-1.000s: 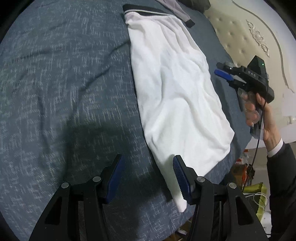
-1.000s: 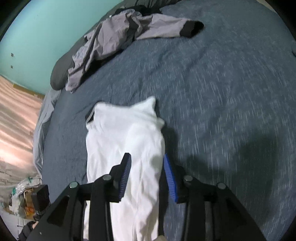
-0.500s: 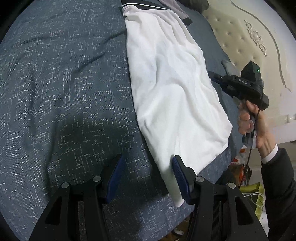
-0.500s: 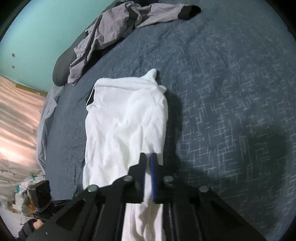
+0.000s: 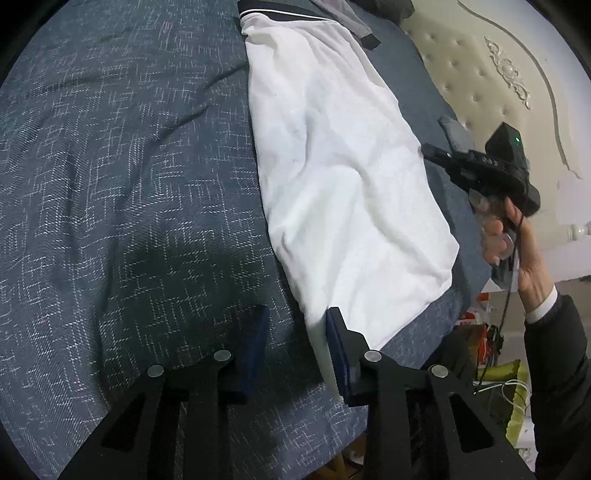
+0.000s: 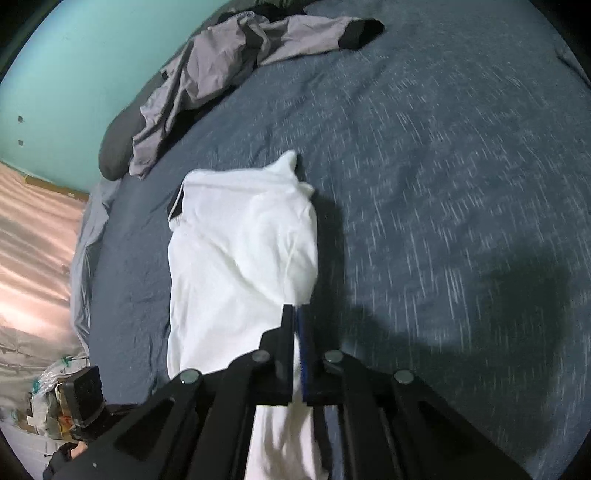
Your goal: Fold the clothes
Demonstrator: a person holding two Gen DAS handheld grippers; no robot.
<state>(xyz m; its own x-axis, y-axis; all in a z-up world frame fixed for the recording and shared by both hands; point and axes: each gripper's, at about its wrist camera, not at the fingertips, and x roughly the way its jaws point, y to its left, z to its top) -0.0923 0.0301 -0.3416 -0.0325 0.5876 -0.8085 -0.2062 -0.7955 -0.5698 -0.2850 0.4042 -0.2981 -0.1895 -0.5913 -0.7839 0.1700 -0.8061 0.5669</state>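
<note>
Evidently the step in hand is taking hold of the near end of the white shirt (image 5: 343, 177) for a crosswise fold. The right tongs (image 6: 296, 354) are pressed together on the shirt's near right edge, with white cloth running between and below the pads. The left tongs (image 5: 297, 350) are closing: the right-hand pad lies against the shirt's near left corner, the other pad is apart from it over the blue bedspread (image 5: 122, 177), so the cloth is between them but not yet pinched. My judgement is that the next move calls for the left pair to finish its bite on that corner, then for both hands to lift together and carry the near end toward the collar, keeping the two corners level so the layers do not slide. The shirt lies lengthwise on the bed as a long narrow strip, seemingly with its sides already turned in, dark-trimmed collar (image 5: 280, 14) at the far end, softly wrinkled. A grey jacket (image 6: 236, 70) lies crumpled well apart near the far edge of the bed.
</note>
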